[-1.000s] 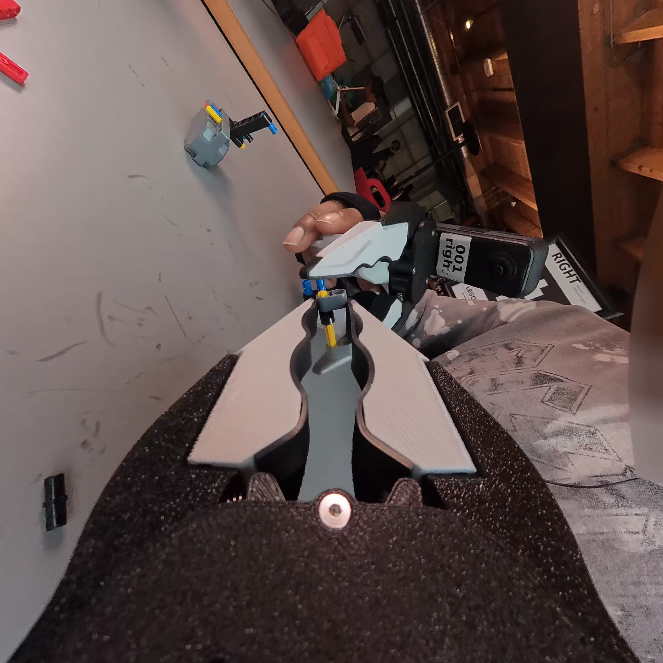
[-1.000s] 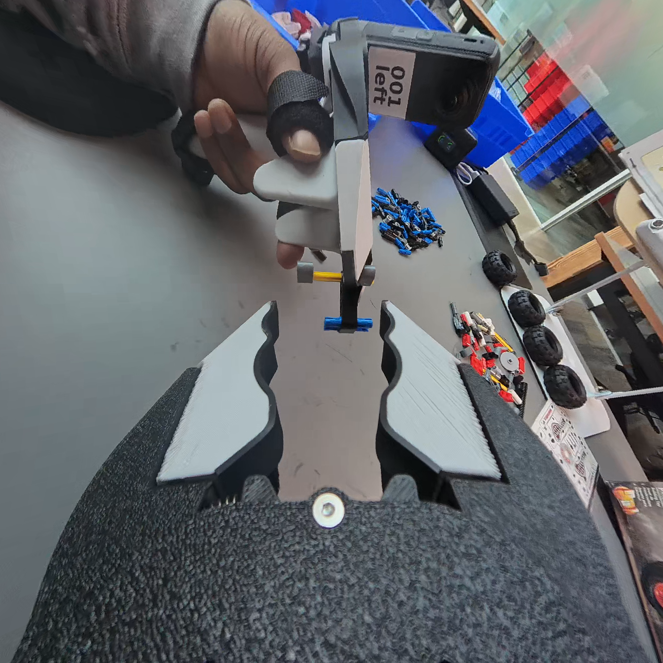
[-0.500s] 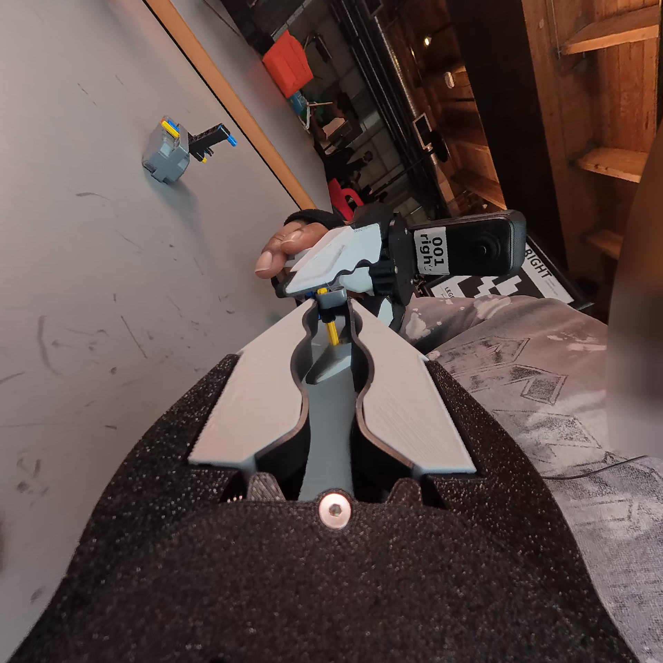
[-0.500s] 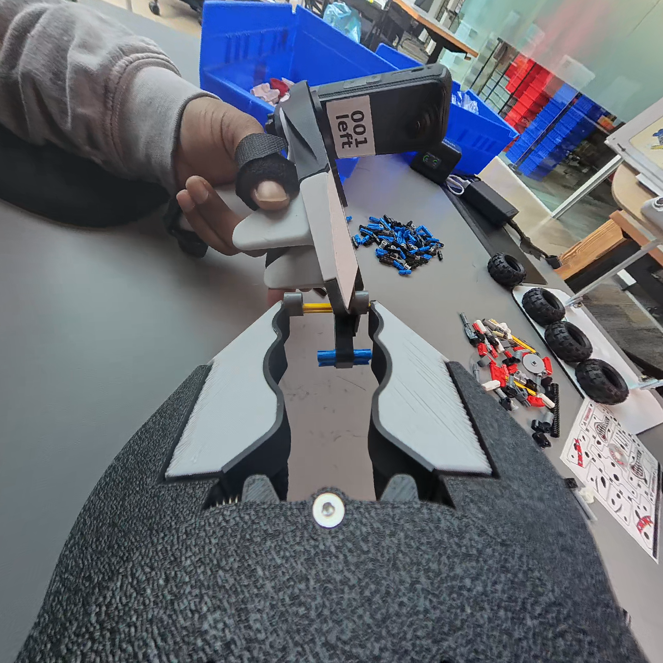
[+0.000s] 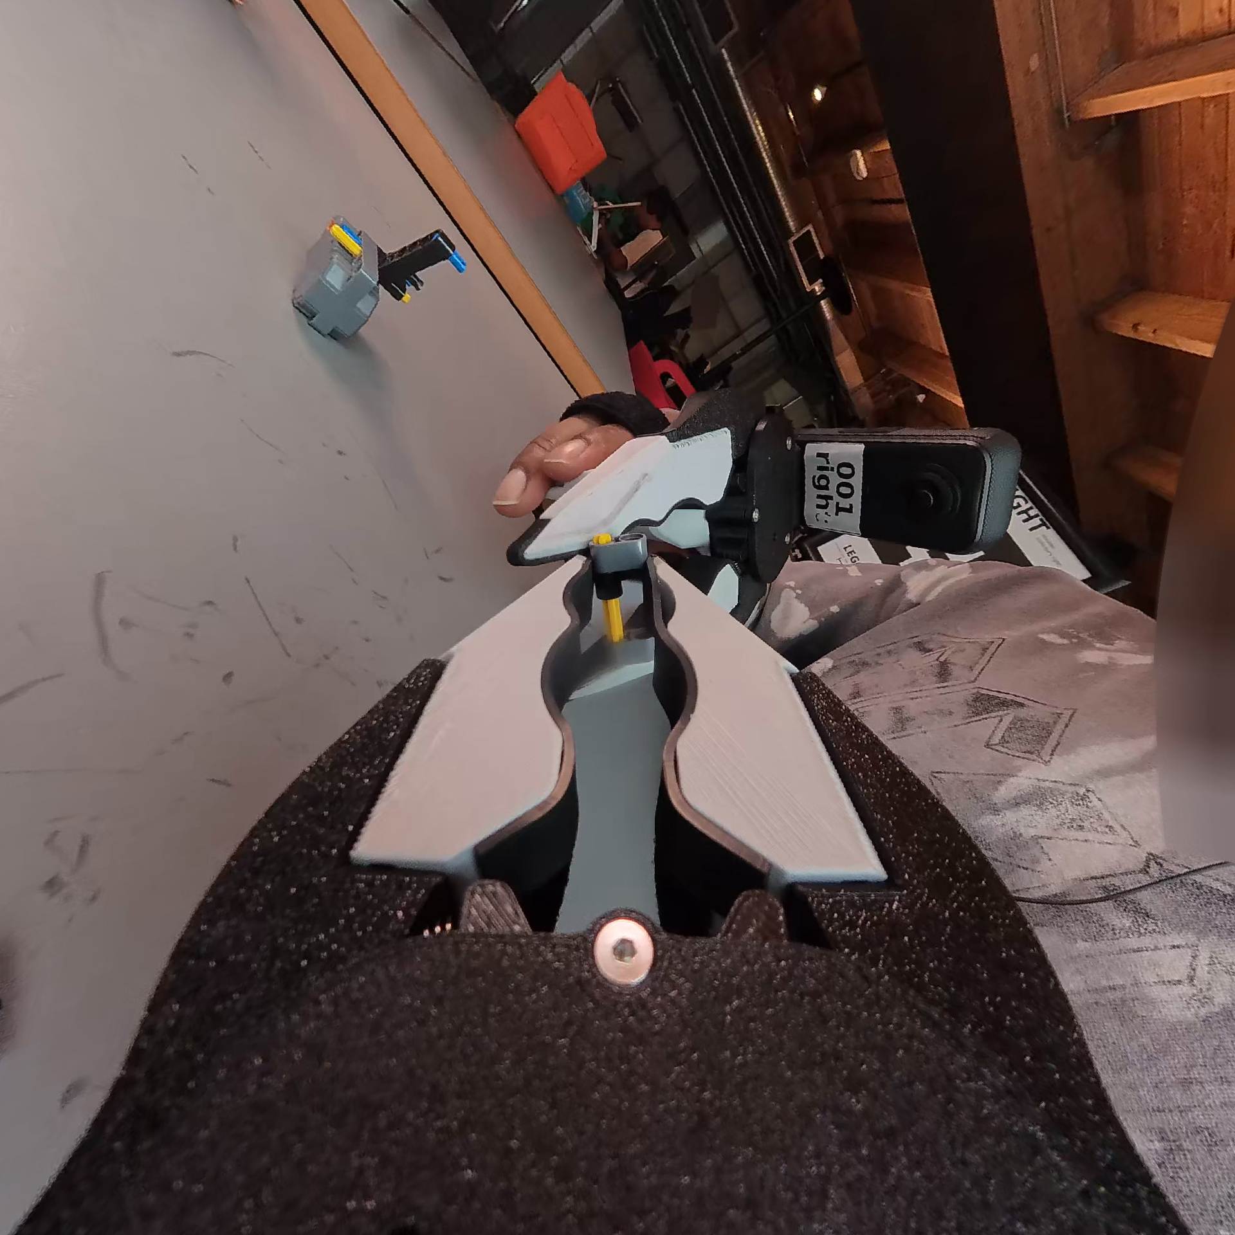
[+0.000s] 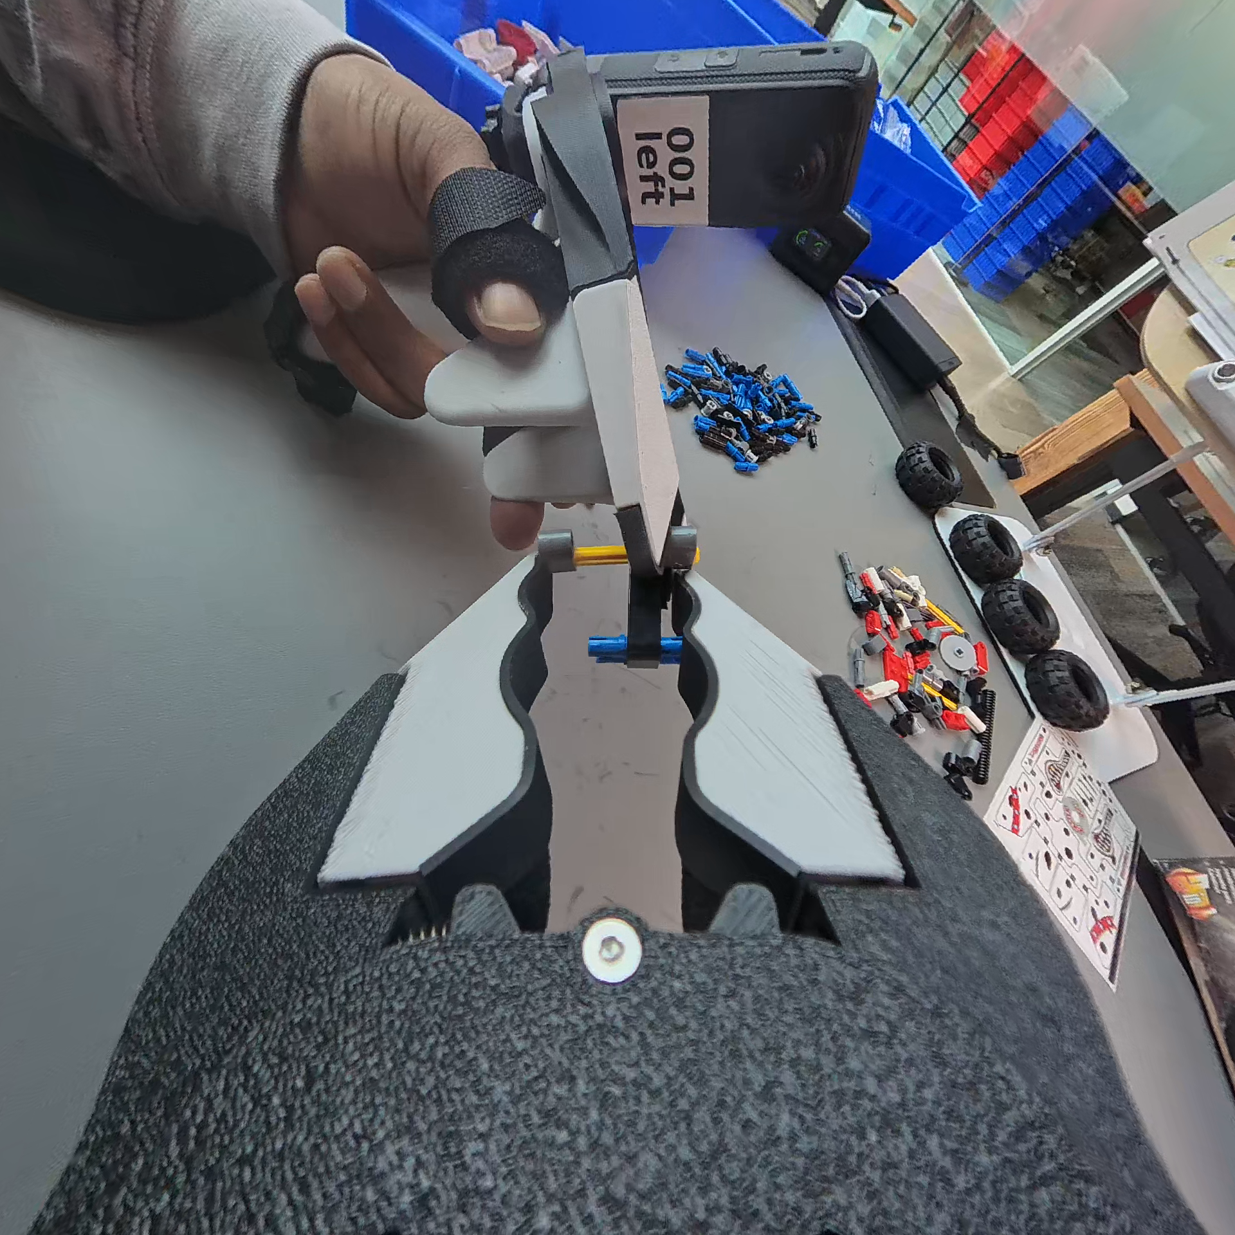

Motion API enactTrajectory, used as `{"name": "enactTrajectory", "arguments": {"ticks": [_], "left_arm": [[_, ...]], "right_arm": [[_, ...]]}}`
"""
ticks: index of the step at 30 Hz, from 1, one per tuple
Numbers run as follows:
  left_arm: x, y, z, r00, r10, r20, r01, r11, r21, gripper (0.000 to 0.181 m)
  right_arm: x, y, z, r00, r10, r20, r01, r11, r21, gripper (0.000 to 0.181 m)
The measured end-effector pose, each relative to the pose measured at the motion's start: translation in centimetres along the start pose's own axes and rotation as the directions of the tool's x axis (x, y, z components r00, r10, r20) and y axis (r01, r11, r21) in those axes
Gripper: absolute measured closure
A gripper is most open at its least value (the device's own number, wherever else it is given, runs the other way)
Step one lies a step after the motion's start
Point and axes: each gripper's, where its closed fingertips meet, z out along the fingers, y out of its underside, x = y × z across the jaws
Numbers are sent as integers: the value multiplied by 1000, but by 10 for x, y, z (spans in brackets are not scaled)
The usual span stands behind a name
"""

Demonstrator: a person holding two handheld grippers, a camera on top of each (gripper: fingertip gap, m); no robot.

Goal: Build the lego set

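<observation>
Holding a small lego assembly (image 6: 628,588) above the table (image 6: 167,534): left gripper (image 5: 618,568) clamped on it, right gripper (image 6: 611,568) narrowed, fingertips at its 2 grey end connectors.

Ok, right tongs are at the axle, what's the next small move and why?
Probably squeeze the right tongs shut: their tips bracket the yellow axle, and bare axle shows between the grey bush and the black beam held by the left tongs.
</observation>
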Motion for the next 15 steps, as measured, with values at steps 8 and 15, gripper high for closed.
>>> {"name": "enactTrajectory", "arguments": {"ticks": [8, 15], "left_arm": [[-1, 2, 1, 1000, -4, 11, 4, 1000, -7, 175], [0, 4, 2, 999, 28, 21, -28, 999, -23, 174]], "right_arm": [[-2, 0, -1, 999, 26, 35, -26, 1000, 2, 148], [-2, 0, -4, 998, -52, 27, 52, 999, -13, 149]]}}
